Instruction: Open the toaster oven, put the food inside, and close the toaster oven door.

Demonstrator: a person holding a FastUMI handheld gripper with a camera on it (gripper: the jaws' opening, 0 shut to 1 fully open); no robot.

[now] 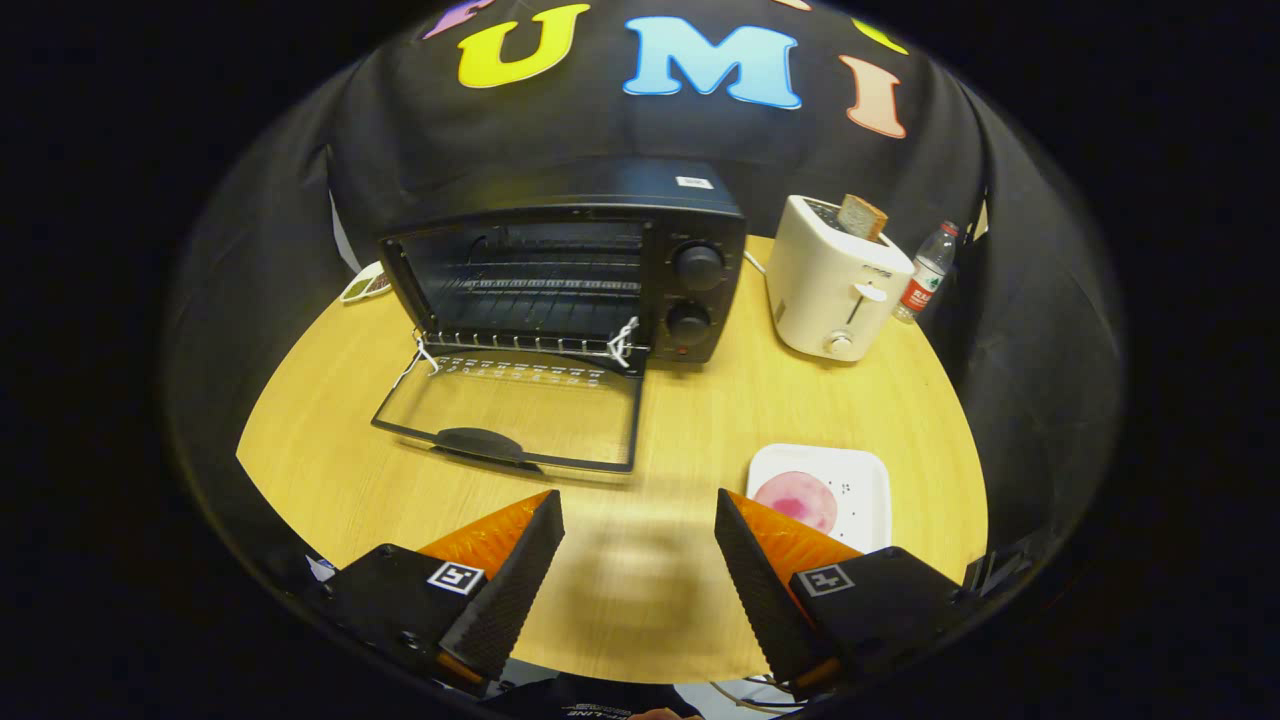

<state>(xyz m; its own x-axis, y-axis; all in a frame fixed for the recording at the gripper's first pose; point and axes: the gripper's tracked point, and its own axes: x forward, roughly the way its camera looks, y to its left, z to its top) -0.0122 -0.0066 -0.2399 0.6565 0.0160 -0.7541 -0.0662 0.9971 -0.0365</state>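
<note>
A black toaster oven (690, 255) stands at the back of the round wooden table, its glass door (515, 405) folded down flat toward me with the handle at the near edge. The wire rack (545, 290) inside looks bare. A round pink slice of food (795, 500) lies on a white square plate (860, 480), just ahead of my right finger. My gripper (640, 520) hovers open above the table's near edge, nothing between its fingers, the door's handle a short way beyond the left finger.
A white pop-up toaster (835, 280) with a bread slice sticking out stands right of the oven. A plastic water bottle (925, 270) is behind it. A small dish (365, 285) sits left of the oven. Bare wood (690, 420) lies between the door and the plate.
</note>
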